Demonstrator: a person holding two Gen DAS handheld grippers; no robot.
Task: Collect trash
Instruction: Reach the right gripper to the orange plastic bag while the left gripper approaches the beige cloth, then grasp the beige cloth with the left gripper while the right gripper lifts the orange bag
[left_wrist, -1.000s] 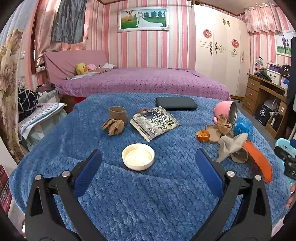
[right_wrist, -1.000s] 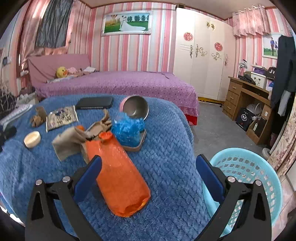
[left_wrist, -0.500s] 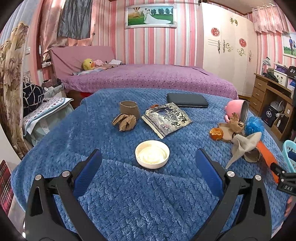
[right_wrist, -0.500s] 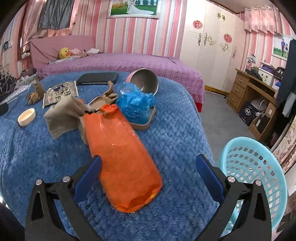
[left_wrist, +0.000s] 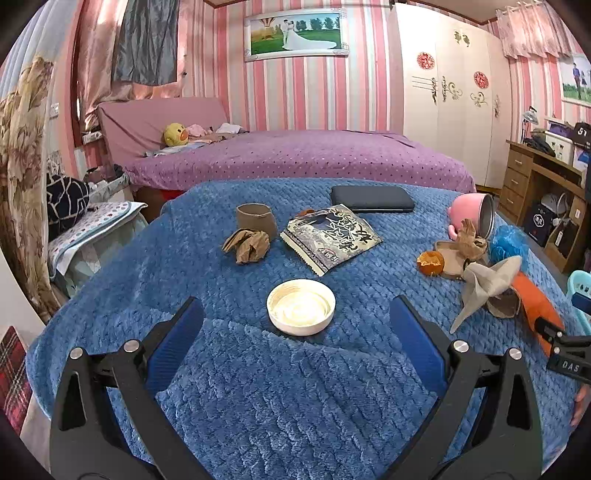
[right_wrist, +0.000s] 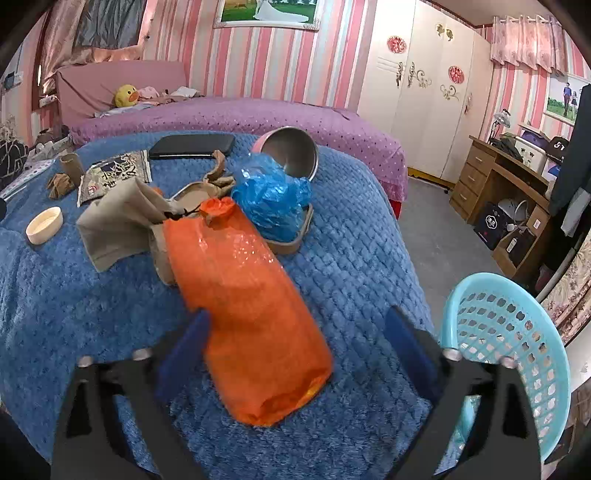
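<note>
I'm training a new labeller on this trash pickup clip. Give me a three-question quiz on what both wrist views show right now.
1. True or false: the right tool is shut on the orange bag.
2. Which item lies straight ahead of the left tool? A) black case B) white round lid C) pink cup
3. Fill in: the light blue basket stands off the blue blanket, on the tool's ____ side in the right wrist view.

Key:
1. False: the tool is open, with the bag's near end between its fingers.
2. B, the white round lid.
3. Right.
</note>
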